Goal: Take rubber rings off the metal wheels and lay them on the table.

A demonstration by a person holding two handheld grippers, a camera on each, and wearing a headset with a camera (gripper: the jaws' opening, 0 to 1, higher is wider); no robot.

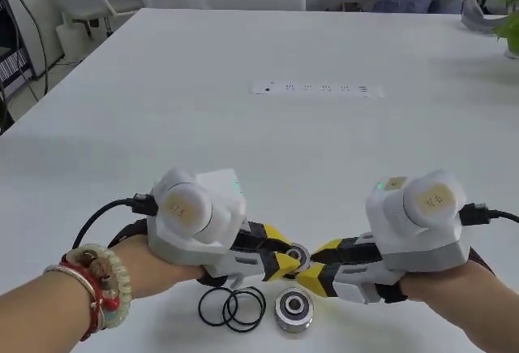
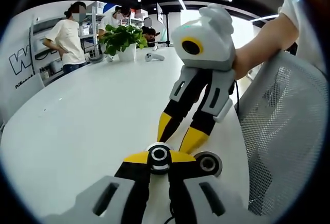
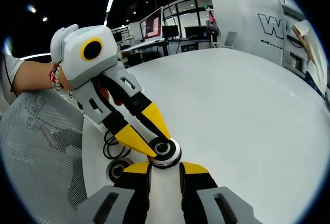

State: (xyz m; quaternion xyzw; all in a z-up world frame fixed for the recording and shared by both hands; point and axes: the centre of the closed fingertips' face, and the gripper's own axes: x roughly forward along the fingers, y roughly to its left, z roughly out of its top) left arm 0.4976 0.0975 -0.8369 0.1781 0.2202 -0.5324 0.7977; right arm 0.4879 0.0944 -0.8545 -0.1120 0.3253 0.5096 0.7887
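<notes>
White table, matte, running away from you; its near edge is cut off by the bottom of the head view

Your left gripper comes in from the left. Its yellow tips are pinched against the held wheel, one on each side. Your right gripper meets it nose to nose from the right. Its tips sit at the same wheel with a gap between them; you cannot tell whether they grip or only touch.

Rubber rings: thin black loops lying flat on the table just below the left gripper in the head view. They overlap one another, and the count is hard to make out, two or three.

Loose wheel: silver, stepped, with a dark bore. It lies flat just right of the rings, face up, axle line upright. In the left gripper view your own jaw hides part of it and its rim looks dark. Whether it carries a ring cannot be told.

The held wheel is the smallest item, sitting between both sets of tips, directly above the loose wheel in the head view
- round face turned up toward you, axle line roughly upright, slightly tilted
- silver rim, dark band, bright hub
- edges covered by the tips
- whether the dark band is rubber is unclear, and so is whether the wheel is clear of the table
</notes>
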